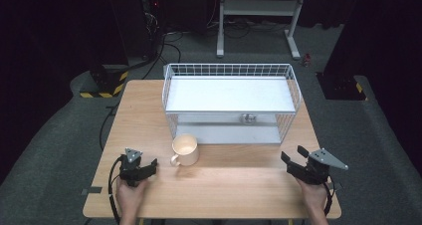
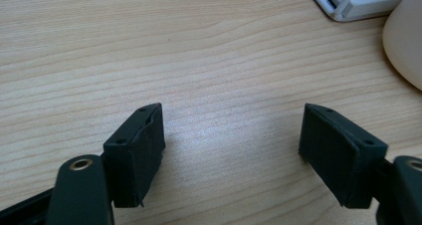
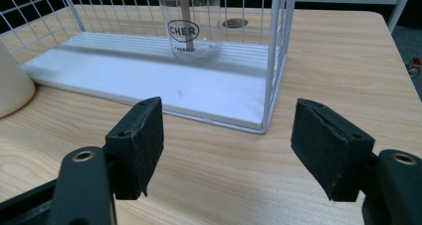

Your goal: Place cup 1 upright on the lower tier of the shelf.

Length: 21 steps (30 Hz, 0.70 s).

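The cream mug (image 1: 185,150) stands on the table (image 1: 224,185) just in front of the wire rack (image 1: 230,101), the left gripper (image 1: 149,167) beside its handle and the right gripper (image 1: 290,159) farther off, both with jaws apart, seemingly poised to reach.

The cream mug (image 1: 185,149) stands upright on my surface (image 1: 219,185), open mouth up, its inside bare. Its handle points to the near left. It sits left of centre, just in front of the white wire rack's (image 1: 231,103) near left corner, closest to my left tool (image 1: 149,166). In the left gripper view its pale rounded wall (image 2: 405,46) shows at the right edge.
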Each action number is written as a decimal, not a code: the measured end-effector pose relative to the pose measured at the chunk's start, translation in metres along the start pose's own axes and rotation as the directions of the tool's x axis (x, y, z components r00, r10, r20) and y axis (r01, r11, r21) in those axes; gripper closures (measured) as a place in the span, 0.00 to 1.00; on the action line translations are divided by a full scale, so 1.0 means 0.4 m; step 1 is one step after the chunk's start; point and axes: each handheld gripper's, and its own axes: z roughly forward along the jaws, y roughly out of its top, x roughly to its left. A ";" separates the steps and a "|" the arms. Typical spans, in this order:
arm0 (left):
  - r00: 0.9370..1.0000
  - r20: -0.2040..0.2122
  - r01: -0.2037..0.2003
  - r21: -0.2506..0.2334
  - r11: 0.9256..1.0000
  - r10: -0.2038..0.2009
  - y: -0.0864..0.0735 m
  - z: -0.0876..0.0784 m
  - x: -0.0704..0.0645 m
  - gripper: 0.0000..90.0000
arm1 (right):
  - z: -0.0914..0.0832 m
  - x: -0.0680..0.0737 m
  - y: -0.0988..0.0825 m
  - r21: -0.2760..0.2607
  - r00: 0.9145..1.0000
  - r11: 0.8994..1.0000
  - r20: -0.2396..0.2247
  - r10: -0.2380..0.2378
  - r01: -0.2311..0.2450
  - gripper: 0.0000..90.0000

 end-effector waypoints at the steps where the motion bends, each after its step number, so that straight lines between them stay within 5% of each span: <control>1: 1.000 0.000 0.000 0.000 1.000 0.000 0.000 0.000 0.000 0.29 | -0.001 -0.001 -0.002 0.001 1.000 1.000 0.006 -0.006 0.006 0.32; 21: 1.000 -0.001 0.000 -0.001 1.000 0.000 0.000 0.000 0.000 0.29 | 0.019 -0.017 -0.051 0.082 0.998 0.997 0.063 -0.016 0.011 0.33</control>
